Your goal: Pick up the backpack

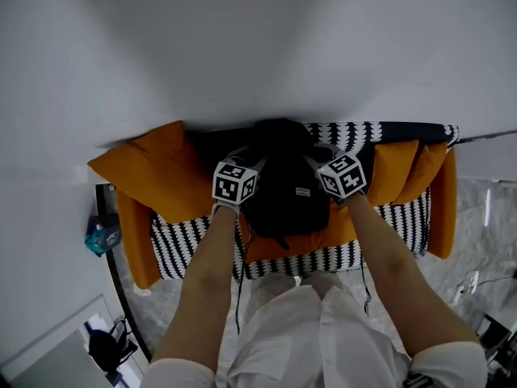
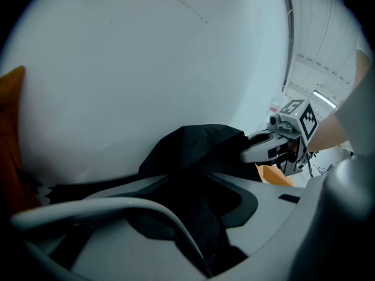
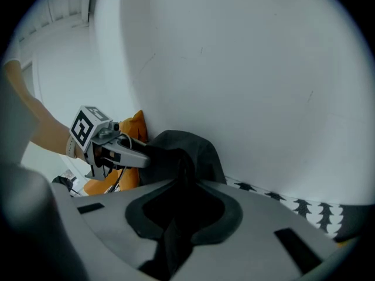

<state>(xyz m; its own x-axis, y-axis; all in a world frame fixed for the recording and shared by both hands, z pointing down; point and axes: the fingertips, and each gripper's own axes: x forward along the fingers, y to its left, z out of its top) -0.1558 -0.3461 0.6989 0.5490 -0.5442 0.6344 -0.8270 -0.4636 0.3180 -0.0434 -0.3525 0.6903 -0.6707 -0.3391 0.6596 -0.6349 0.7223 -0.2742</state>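
A black backpack stands upright on a sofa against its back, between orange cushions. My left gripper is at the backpack's upper left and my right gripper at its upper right. In the left gripper view the black fabric fills the gap of my left gripper, and the right gripper bites the far side. In the right gripper view my right gripper is shut on a fold of the backpack. The left gripper holds the other side.
The sofa has a black-and-white patterned cover and stands against a white wall. A blue object sits left of the sofa and a dark bag lies on the floor. Marble floor shows at right.
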